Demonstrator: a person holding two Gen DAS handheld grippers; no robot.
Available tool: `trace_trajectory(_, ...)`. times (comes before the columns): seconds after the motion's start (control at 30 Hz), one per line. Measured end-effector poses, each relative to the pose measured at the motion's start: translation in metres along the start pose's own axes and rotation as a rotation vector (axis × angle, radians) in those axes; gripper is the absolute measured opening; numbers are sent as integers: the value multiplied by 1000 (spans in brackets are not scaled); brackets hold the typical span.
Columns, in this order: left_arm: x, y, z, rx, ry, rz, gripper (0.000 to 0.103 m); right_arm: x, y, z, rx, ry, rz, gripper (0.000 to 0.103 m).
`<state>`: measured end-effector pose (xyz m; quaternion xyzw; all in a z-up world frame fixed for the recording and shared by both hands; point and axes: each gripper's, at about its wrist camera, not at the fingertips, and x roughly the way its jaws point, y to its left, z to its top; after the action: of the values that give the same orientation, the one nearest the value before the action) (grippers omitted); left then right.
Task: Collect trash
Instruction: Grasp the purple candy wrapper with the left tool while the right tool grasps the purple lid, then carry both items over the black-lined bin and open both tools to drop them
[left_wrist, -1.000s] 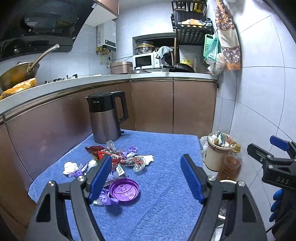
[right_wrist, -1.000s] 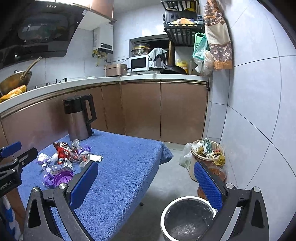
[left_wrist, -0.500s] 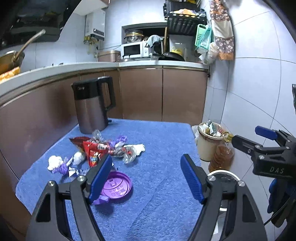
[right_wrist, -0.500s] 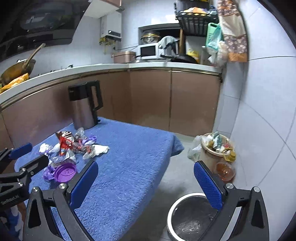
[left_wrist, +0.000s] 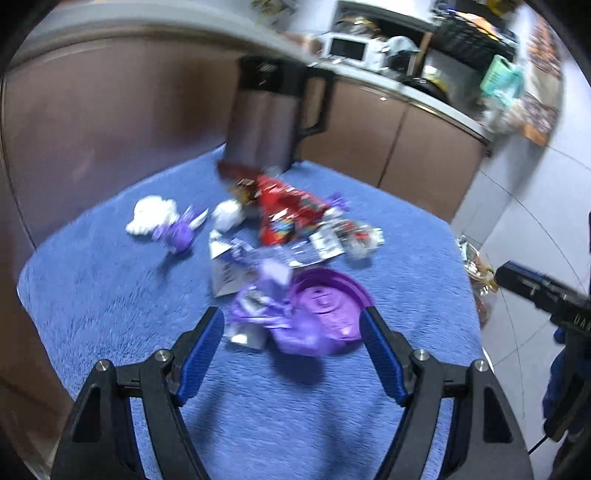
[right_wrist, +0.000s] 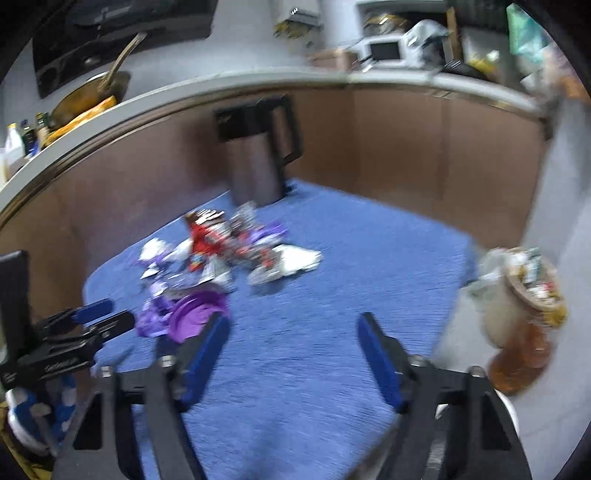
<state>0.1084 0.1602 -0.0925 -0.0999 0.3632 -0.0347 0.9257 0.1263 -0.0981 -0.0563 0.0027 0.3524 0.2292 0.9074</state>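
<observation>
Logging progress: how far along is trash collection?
Nothing looks collected: the red snack wrapper, white crumpled tissue and round purple plastic lid lie on the blue towel. The open left gripper nears the lid; the right gripper is open, empty.

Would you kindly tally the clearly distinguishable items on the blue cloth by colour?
White crumpled tissues: 2
Purple lid: 1
Red snack wrapper: 1
Dark kettle: 1
Total: 5; the smaller scraps are too blurred to count.
</observation>
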Motion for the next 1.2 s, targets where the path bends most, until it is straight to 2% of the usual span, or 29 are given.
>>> trace_trajectory(0.03, 4, 5, 2, -16, 10, 1, 74, 12, 3, 3, -4, 25, 43, 51)
trace_trajectory(0.13, 16, 14, 7, -37, 27, 17, 74, 43, 10, 10, -10, 85, 143, 43)
trace_trajectory(0.23, 31, 21, 8, -60, 61, 17, 69, 72, 16, 15, -18, 141, 209, 39)
trace_trajectory(0.3, 42, 24, 5, -72, 92, 12, 62, 88, 18, 17, -18, 172, 237, 38)
trace_trajectory(0.47, 65, 27, 4, -110, 151, -15, 47, 127, 27, 11, -34, 257, 277, 29)
trace_trajectory(0.57, 67, 28, 2, -122, 156, -23, 43, 144, 33, 3, -49, 307, 277, 15)
trace_trajectory(0.63, 65, 28, 1, -121, 151, -20, 41, 148, 36, -1, -64, 316, 265, 10)
trace_trajectory(0.73, 53, 28, 0, -123, 134, -23, 40, 143, 36, -4, -62, 300, 256, 6)
trace_trajectory(0.93, 10, 21, -1, -98, 65, -5, 39, 105, 38, -1, -60, 216, 227, 6)
trace_trajectory(1.07, -21, 14, 4, -82, 17, 0, 39, 63, 34, 3, -47, 128, 208, 6)
trace_trajectory(1.2, -46, -8, 13, -41, -31, -12, 39, 14, 22, 5, -41, 27, 151, 6)
